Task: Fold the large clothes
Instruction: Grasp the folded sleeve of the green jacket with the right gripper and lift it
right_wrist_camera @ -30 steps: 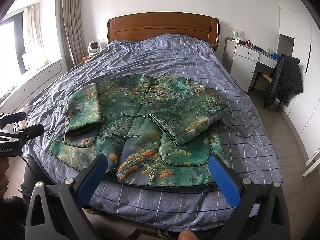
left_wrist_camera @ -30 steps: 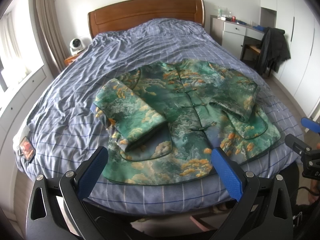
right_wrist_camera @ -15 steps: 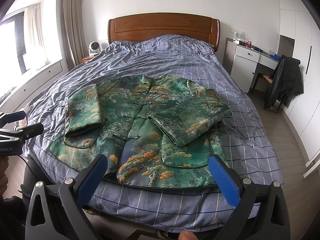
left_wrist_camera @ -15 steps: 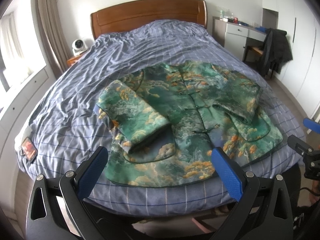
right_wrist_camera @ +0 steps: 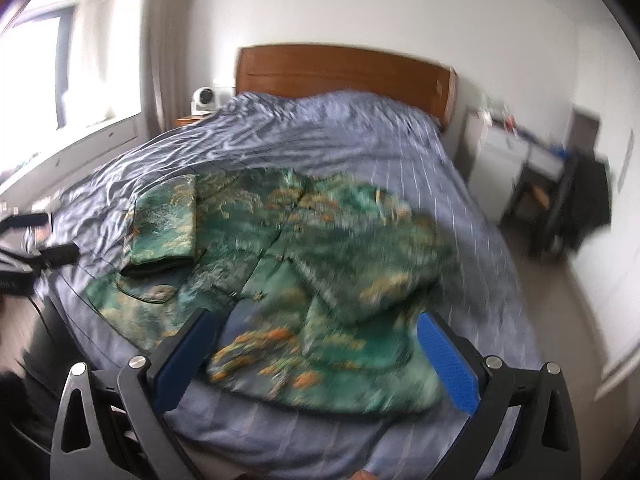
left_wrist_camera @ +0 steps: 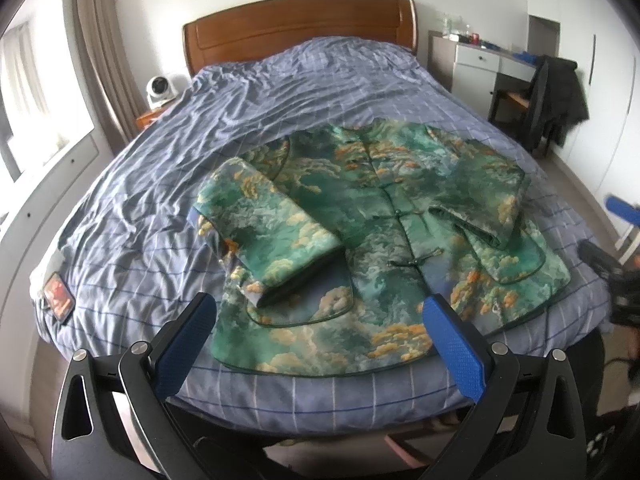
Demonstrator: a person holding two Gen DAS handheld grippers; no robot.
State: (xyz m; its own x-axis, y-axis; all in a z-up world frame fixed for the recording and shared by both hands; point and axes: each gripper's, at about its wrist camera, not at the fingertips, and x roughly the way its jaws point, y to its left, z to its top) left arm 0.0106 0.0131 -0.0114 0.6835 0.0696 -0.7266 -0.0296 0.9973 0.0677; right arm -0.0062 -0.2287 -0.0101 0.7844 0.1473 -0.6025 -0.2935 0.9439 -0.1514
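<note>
Ahead of both my claws I see the bed under its blue checked duvet. The green brocade jacket lies flat on it, both sleeves folded inward, hem just beyond my fingertips. My left claw gapes wide, empty. My right claw likewise, though its view is blurred.

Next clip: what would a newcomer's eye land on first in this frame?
The green and orange brocade jacket, spread face up near the foot of the blue checked bed with both sleeves folded inward. Next, the open blue-padded left gripper and right gripper at the jacket's hem, holding nothing.
</note>
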